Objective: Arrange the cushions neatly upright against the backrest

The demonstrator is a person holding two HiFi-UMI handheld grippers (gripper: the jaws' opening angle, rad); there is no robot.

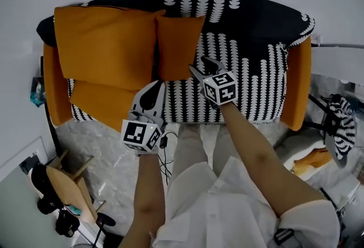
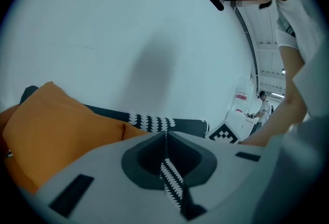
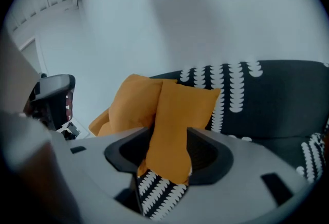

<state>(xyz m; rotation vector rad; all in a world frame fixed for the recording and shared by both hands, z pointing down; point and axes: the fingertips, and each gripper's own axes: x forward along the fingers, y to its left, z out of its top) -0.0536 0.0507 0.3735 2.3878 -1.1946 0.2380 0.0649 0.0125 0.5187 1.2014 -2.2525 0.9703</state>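
Patterned sofa (image 1: 256,31), white wall behind: a large orange cushion (image 1: 105,42) and a small orange cushion (image 1: 177,45) stand against the backrest. My left claw (image 1: 153,90) is shut, empty; my right claw (image 1: 203,67) gapes wide at the small orange cushion's lower edge, gripping nothing.

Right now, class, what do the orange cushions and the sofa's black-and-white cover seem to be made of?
Orange cushions: probably matte woven fabric over soft filling; they crease and sag, with no shine. Black-and-white cover: likely printed cloth, dull, bunching at its right corner.
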